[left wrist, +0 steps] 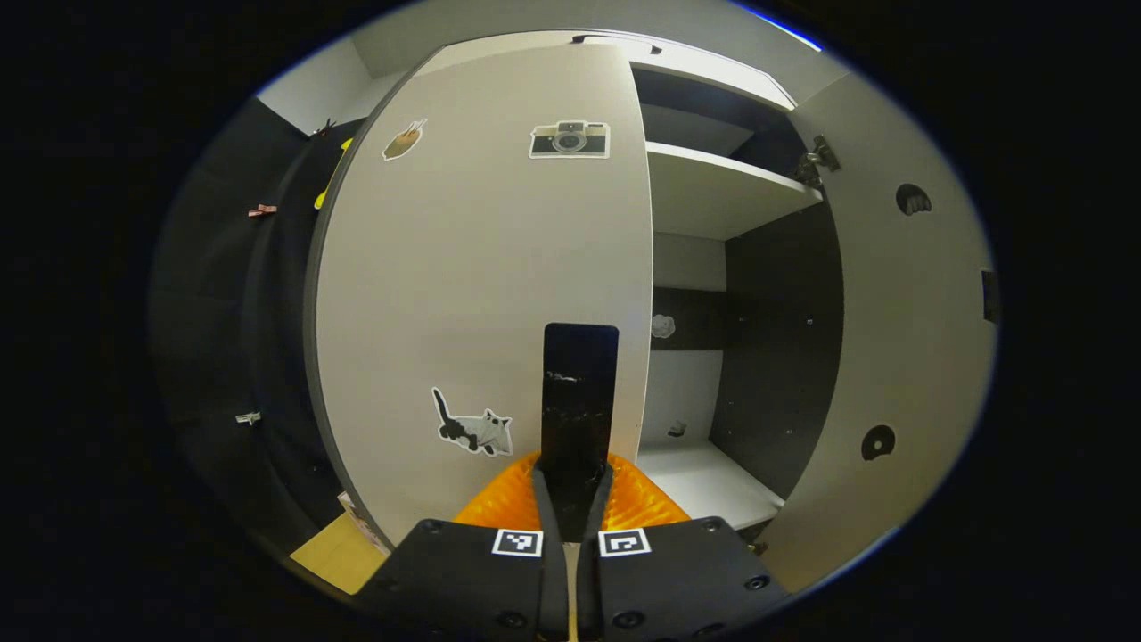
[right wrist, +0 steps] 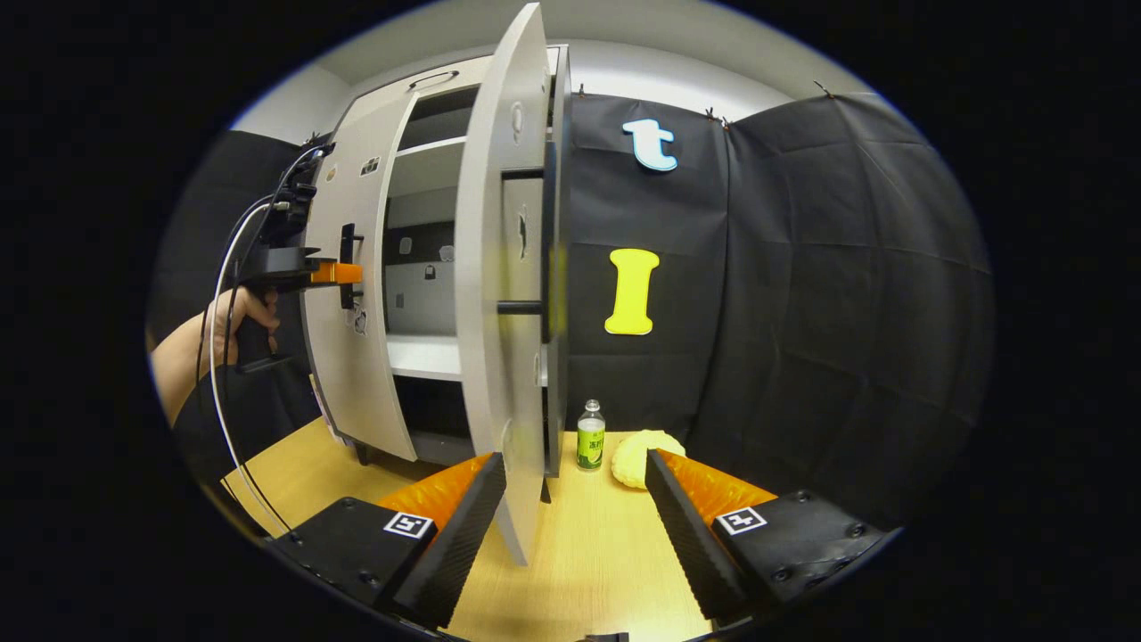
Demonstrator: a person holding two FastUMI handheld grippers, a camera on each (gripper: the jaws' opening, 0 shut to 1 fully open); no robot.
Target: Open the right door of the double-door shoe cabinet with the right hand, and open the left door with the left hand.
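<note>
Jaws of the left gripper [left wrist: 578,499] are closed together on the handle [left wrist: 580,392] of the left door [left wrist: 481,285], which rises as a dark vertical bar from between the fingers. Stickers of a camera [left wrist: 569,140] and a cat [left wrist: 472,428] sit on that door's face. Jaws of the right gripper [right wrist: 575,499] stand wide apart and hold nothing; the lower edge of the right door [right wrist: 495,294] hangs between its fingers, nearer the left one, and contact cannot be told. Both doors of the shoe cabinet [right wrist: 428,89] are swung outward, the right one seen almost edge-on in the right gripper view, exposing a shelf [left wrist: 722,192]. On the wooden table [right wrist: 588,571], a bottle [right wrist: 589,435] and a yellow cloth [right wrist: 644,456] lie beside the cabinet. A hand [right wrist: 236,321] holds the left gripper at the left door.
</note>
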